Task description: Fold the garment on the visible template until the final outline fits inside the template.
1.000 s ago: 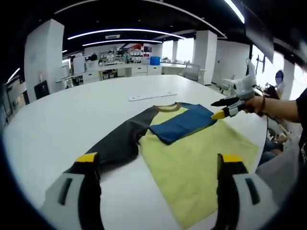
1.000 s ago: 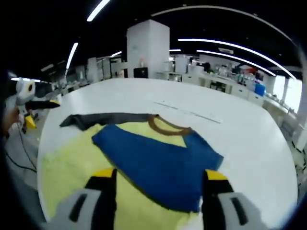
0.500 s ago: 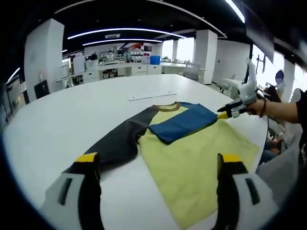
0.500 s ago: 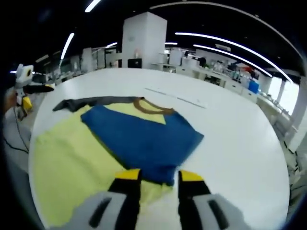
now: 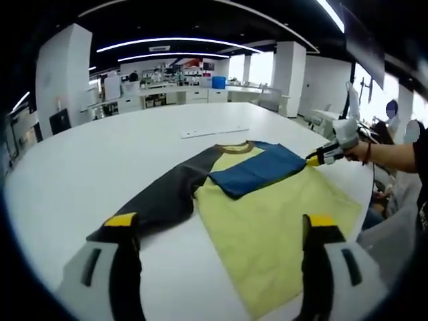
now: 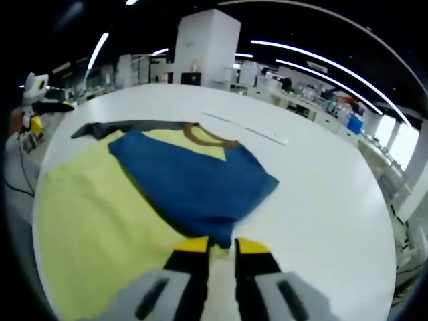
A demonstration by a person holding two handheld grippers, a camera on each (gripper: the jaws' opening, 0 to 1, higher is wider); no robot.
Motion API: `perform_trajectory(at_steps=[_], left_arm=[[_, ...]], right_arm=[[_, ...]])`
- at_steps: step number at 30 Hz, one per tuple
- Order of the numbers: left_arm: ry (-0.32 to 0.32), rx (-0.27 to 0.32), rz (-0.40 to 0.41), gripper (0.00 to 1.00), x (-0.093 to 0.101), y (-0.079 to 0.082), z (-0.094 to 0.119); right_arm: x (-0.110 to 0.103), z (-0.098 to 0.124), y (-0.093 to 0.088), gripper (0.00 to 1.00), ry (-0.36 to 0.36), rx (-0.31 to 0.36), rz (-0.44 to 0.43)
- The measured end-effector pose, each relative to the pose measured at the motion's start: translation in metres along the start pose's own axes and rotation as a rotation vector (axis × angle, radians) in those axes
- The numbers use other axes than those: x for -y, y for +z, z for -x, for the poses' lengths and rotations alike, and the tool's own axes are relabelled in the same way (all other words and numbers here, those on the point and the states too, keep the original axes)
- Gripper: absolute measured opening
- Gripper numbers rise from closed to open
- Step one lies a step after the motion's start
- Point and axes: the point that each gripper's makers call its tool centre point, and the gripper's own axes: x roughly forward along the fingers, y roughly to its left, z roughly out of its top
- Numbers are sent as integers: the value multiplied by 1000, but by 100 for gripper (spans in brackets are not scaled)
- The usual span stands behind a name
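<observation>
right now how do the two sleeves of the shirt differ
The blue sleeve is folded in across the yellow body; the dark sleeve lies stretched straight out on the white table. The right gripper has its nearly closed jaws at the blue sleeve's cuff edge; the dark sleeve's end lies near the open left gripper, ungripped. Both join at the brown collar.

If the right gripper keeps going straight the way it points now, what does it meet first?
Most likely the blue sleeve: its near edge lies just past the tips of the right gripper, folded over the yellow shirt body. Whether the nearly closed jaws already pinch cloth is unclear.
</observation>
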Motion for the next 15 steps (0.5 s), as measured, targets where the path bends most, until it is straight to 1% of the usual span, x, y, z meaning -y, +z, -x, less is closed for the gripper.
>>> perform_trajectory(at_steps=[1,2,5,15], left_arm=[[1,-3,0,98,1,0,0],[3,-5,0,98,1,-1,0],[6,-13,5,98,3,-2,1],[15,-17,11,98,6,-3,2]], right_arm=[[-1,1,0,1,0,-2,11],[-2,1,0,0,-3,-2,24],[1,3,-1,0,-6,-4,35],[-11,6,-6,0,7,-19,81]])
